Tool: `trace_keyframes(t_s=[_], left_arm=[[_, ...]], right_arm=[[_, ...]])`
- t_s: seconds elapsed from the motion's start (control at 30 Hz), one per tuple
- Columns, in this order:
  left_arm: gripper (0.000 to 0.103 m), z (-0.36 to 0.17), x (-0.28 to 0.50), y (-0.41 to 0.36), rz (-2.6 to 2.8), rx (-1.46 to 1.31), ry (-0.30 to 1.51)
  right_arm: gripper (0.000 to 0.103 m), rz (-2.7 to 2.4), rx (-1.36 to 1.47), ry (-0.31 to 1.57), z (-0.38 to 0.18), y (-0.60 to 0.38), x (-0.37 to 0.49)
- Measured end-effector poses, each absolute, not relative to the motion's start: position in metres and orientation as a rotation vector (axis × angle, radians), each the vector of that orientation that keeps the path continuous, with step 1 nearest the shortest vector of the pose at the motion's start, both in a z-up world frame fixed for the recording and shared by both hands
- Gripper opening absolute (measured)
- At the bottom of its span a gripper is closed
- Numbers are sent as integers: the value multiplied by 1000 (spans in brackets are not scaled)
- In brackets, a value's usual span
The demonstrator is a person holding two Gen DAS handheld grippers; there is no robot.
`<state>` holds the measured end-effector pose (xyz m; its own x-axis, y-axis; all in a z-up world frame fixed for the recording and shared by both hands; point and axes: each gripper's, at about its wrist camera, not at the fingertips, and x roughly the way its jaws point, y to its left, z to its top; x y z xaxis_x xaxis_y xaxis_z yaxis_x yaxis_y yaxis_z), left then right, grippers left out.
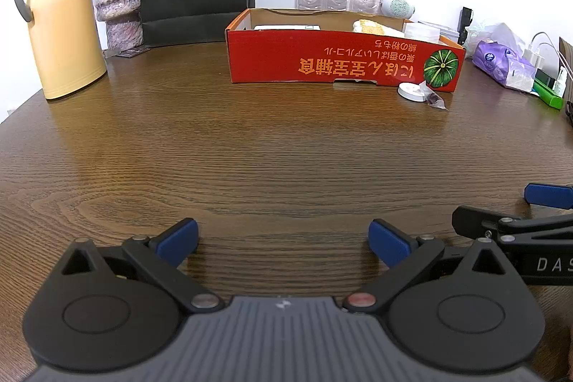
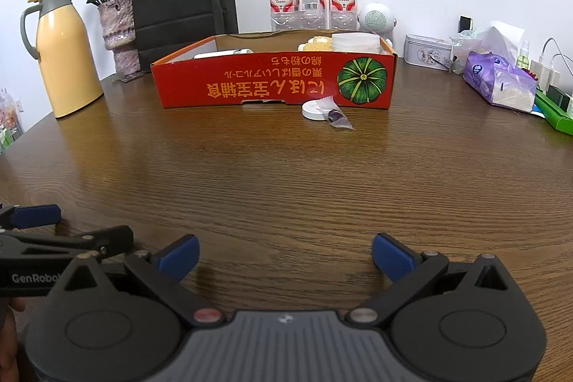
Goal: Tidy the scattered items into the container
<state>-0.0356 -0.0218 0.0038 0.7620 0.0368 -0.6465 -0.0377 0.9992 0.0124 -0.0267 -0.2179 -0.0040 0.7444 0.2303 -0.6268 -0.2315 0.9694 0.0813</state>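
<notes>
Scattered items left outside are looking like two: a white round lid (image 2: 314,110) and a small clear packet (image 2: 338,120) with something dark in it, touching each other, sitting on the bench (image 2: 286,185) right against the front wall of the red box (image 2: 272,83), below its pumpkin print. Box is already holding a yellowish lump, a clear tub and a white flat thing – hard to make out more.

Both tools are hovering low at the near edge, well apart from the pair. Right tool (image 2: 285,256) is standing wide open, nothing between the pads. Left tool (image 1: 283,240) is also gaping, empty.

Pair is lying straight ahead and a touch right of the right tool; from the left tool it is sitting far off to the right. So right hand is looking nearer. Packet's long axis is running diagonally, pointing near-right.

Path across the bench is looking bare. Box wall directly behind is limiting overshoot; lid and packet touching is risking a double nudge.
</notes>
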Motion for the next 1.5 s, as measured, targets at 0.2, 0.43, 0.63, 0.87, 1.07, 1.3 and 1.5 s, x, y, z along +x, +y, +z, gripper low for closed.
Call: trace_keyframes(t_s=[0.2, 0.43, 0.63, 0.87, 1.07, 1.3, 1.5], left_arm=[[103, 4, -36, -22, 42, -1, 703], [103, 16, -20, -15, -12, -23, 685], [103, 32, 22, -24, -192, 27, 650], [103, 31, 63, -53, -315, 59, 632], [101, 30, 107, -96, -356, 112, 637], [82, 6, 153, -166, -204, 176, 641], [62, -1, 169, -172, -158, 81, 681]], right_arm=[[103, 253, -3, 686, -4, -218, -27], [100, 368, -95, 692, 0, -221, 0], [71, 287, -159, 623, 15, -236, 83], [23, 402, -97, 674, -1, -245, 143], [13, 312, -110, 675, 18, -271, 117], [13, 173, 92, 598, 31, -324, 92], [13, 203, 127, 560, 35, -327, 79]])
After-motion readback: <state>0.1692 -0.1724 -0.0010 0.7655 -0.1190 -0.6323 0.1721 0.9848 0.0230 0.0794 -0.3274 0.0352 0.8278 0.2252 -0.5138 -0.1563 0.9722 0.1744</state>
